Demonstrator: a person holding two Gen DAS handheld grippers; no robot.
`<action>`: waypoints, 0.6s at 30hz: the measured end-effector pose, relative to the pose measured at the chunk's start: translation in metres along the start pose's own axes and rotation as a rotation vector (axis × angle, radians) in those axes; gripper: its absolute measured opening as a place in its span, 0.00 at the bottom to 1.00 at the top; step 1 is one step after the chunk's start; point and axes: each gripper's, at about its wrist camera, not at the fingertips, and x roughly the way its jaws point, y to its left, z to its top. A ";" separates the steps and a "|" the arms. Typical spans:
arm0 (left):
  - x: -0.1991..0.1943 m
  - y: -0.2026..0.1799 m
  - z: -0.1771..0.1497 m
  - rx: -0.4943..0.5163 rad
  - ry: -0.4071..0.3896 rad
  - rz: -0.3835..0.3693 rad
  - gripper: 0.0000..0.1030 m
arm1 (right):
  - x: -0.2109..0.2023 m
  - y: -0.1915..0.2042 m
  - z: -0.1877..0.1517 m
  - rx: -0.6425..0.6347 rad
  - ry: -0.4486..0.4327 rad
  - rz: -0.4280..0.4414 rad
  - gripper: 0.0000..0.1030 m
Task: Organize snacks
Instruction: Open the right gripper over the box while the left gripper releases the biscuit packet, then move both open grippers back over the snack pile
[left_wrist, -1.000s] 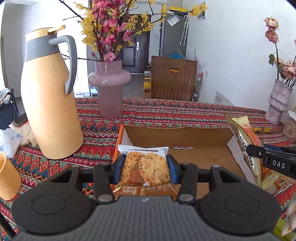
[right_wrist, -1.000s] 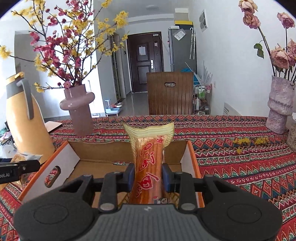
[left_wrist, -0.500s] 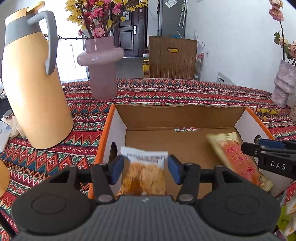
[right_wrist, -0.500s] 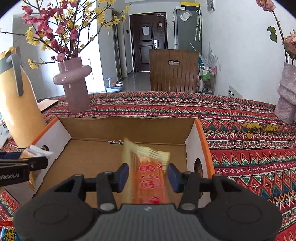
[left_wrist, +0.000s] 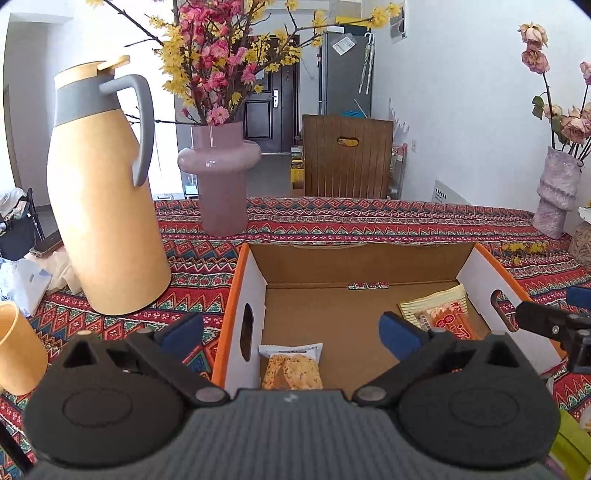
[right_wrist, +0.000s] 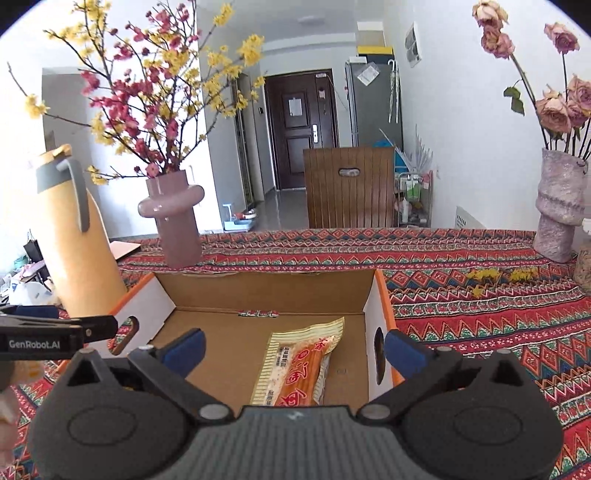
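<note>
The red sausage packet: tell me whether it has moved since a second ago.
Yes. The red sausage packet stood upright, pinched in the right gripper, above the cardboard box. Its jaws have just been opening, and the packet now lies flat on the box floor by the right wall.

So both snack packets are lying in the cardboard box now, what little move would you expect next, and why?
Probably both grippers draw back out of the cardboard box to fetch more snacks. The left gripper and right gripper have just been opening and stand wide, nothing between their pads. The cracker packet and the orange sausage packet lie loose on the box floor.
</note>
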 end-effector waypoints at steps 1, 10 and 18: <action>-0.005 0.001 -0.001 0.002 -0.009 0.000 1.00 | -0.007 0.002 -0.001 -0.001 -0.011 0.004 1.00; -0.070 0.013 -0.026 -0.012 -0.128 0.004 1.00 | -0.075 0.018 -0.025 -0.041 -0.098 0.042 1.00; -0.113 0.015 -0.055 -0.030 -0.153 -0.059 1.00 | -0.120 0.034 -0.060 -0.067 -0.097 0.057 1.00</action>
